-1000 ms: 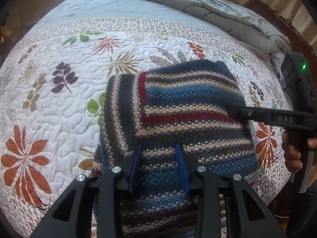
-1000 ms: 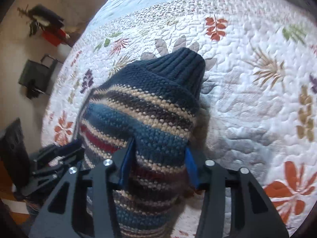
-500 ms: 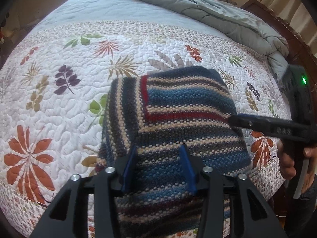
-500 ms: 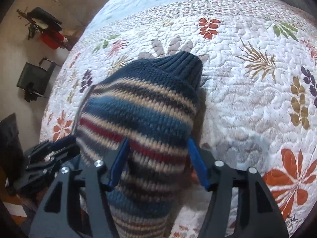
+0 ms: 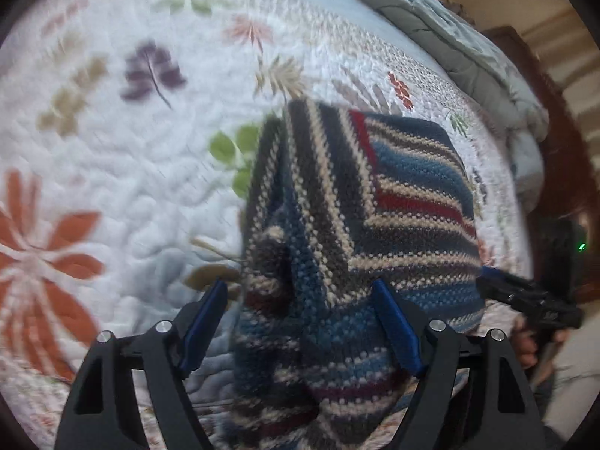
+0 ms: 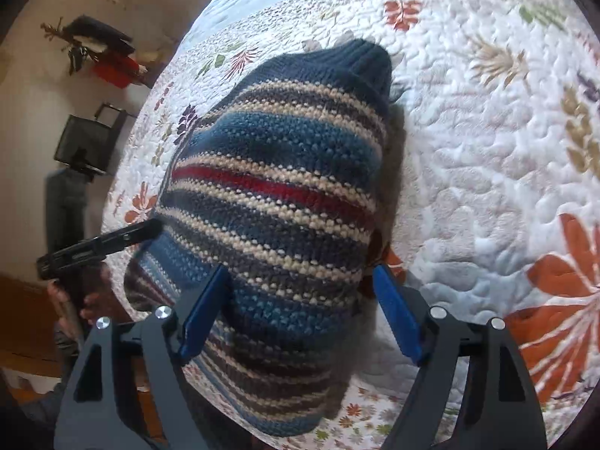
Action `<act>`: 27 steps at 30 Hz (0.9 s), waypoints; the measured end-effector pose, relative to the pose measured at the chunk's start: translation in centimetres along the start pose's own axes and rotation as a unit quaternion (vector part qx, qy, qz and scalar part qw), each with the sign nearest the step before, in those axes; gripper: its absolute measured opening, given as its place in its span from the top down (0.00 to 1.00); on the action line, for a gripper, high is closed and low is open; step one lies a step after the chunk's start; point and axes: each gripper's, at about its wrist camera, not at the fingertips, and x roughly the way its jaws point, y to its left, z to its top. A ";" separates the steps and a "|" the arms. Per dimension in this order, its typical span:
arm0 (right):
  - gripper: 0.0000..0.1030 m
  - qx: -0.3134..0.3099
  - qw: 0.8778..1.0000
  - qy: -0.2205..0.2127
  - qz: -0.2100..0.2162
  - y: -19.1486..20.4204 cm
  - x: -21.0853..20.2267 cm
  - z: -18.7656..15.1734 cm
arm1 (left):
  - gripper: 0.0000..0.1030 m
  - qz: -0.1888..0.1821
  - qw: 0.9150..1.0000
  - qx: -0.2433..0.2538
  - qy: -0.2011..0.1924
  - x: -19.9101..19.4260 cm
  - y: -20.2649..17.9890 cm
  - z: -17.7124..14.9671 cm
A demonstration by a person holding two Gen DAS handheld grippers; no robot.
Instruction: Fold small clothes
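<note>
A knit sweater [image 5: 393,195] with blue, cream, grey and red stripes lies folded on the floral quilt [image 5: 112,150]. Its near left edge is bunched up. My left gripper [image 5: 300,300] hovers over that near edge; its jaws are opening and stand wide, with knit between them but the pads clear of it. In the right wrist view the sweater [image 6: 277,195] fills the middle, its dark ribbed hem at the far end. My right gripper [image 6: 300,281] is over the near edge, jaws opening, pads not pressing on the knit. Each view shows the other gripper [image 5: 525,296] [image 6: 101,242] beside the sweater.
A grey duvet [image 5: 468,48] is heaped at the far side of the bed, by a dark wooden frame [image 5: 555,150]. Beyond the bed's left edge, a black bag [image 6: 88,142] and a red object [image 6: 112,67] sit on the floor. A hand [image 5: 525,345] holds the right gripper.
Both grippers' jaws have spread wide and let go of the knit. The sweater has settled on the quilt. The left gripper has shifted and rolled, and its view is blurred.
</note>
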 end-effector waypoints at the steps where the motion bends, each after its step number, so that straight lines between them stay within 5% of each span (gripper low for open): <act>1: 0.22 0.002 1.000 0.002 0.006 -0.1 0.3 0.1 | 0.22 -0.019 1.000 -0.003 0.006 0.5 0.3 0.2; 9: 0.17 0.014 0.999 0.016 0.037 -0.4 2.3 0.7 | 0.17 -0.113 0.991 -0.060 0.039 3.5 2.2 0.4; 13: 0.16 0.041 0.996 0.028 0.076 -1.3 3.6 1.0 | 0.29 -0.121 0.990 -0.059 0.050 3.5 2.3 0.2; 17: 0.28 0.073 0.989 0.039 0.124 -2.2 4.4 0.6 | 0.47 -0.126 0.988 -0.076 0.049 3.3 2.9 -0.2; 23: 0.53 0.039 0.995 0.017 0.095 -0.4 2.4 0.5 | 0.57 -0.112 0.990 -0.090 0.009 2.4 2.1 -1.5; 27: 0.57 0.023 0.996 -0.010 0.084 0.1 -0.5 -0.1 | 0.59 -0.132 0.987 -0.091 0.000 2.1 0.5 -2.1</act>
